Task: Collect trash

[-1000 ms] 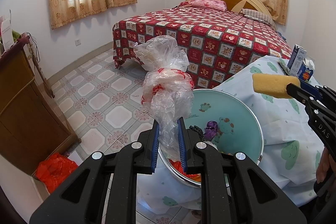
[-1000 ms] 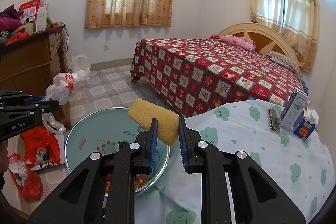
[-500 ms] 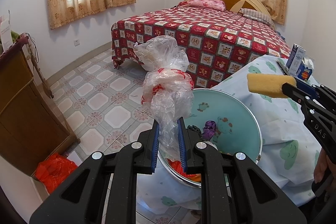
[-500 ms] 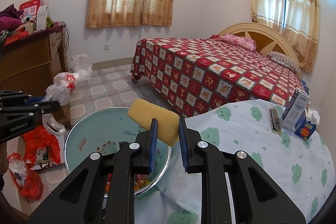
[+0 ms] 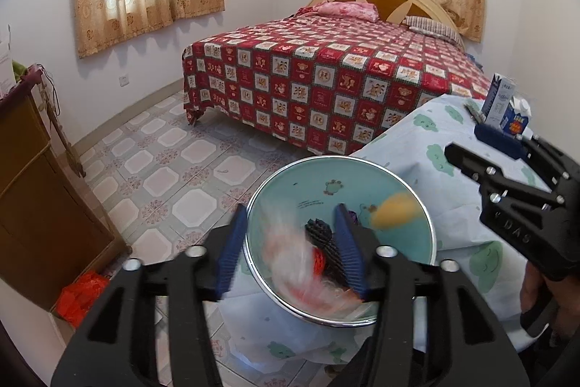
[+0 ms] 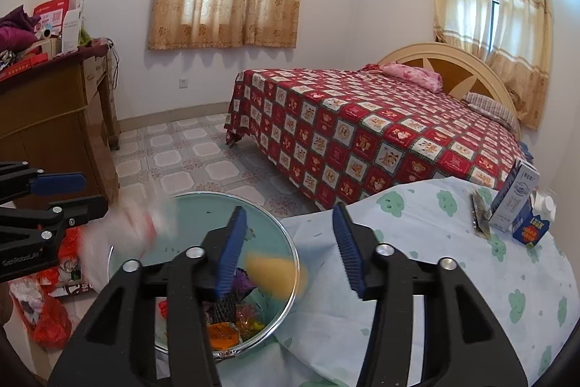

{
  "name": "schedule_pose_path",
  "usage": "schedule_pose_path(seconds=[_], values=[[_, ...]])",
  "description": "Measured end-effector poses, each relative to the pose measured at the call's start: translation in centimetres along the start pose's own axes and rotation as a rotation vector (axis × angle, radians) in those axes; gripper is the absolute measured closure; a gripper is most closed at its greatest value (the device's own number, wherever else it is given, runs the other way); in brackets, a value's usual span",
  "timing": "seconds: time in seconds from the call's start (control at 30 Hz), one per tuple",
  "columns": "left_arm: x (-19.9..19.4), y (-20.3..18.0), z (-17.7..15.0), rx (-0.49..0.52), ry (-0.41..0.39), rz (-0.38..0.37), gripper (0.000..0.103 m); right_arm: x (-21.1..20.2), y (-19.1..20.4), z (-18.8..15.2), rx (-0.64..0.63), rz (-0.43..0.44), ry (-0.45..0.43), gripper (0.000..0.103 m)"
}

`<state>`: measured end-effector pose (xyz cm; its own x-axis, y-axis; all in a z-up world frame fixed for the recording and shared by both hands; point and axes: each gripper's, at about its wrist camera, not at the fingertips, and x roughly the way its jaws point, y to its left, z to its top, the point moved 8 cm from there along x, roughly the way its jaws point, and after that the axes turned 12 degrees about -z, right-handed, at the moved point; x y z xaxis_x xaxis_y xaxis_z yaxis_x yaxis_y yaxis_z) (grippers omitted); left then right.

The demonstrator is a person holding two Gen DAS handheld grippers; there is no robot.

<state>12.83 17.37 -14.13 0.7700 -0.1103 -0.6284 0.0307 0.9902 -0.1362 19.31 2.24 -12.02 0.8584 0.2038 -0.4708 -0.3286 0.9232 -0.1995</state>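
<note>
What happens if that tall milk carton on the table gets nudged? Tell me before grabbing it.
The milk carton stands tall and narrow, so it probably tips easily. Its flat sides should suit a pinch. Full or empty, I cannot tell.

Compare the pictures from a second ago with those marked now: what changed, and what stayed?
Both tools' jaws are opening. The left tool released the crumpled clear plastic bag; the right tool released the yellow sponge. Both are falling, blurred, toward the round teal metal basin. The basin and both tools' positions stayed.
</note>
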Motion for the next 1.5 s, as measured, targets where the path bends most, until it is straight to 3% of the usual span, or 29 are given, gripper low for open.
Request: schedule_pose_path(seconds=[0.1, 0.17, 0.37, 0.67, 1.5], values=[[-0.5, -0.3, 0.2, 0.006, -0.011, -0.003, 0.041, -0.8, -0.9, -0.2, 0.04, -0.002, -0.002, 0.046], [-1.0, -0.3, 0.3, 0.004, -0.027, -0.003, 0.029, -1.9, -2.0, -0.5, 0.066, -0.015, -0.01, 0.043], [-3.5, -1.3, 1.2, 0.02, -0.1, 0.005, 0.023, -5.6, -4.8, -1.0, 0.144, -0.055, -0.041, 0.038], [-6.2, -3.7, 2.4, 0.071, -0.163, 0.002, 0.018, -10.1, -6.8, -0.5, 0.162, -0.103, -0.123, 0.033], [-6.7, -4.3, 2.6, 0.07, -0.168, 0.0, 0.017, -11.4, -8.0, 0.2, 0.172, -0.131, -0.143, 0.029]])
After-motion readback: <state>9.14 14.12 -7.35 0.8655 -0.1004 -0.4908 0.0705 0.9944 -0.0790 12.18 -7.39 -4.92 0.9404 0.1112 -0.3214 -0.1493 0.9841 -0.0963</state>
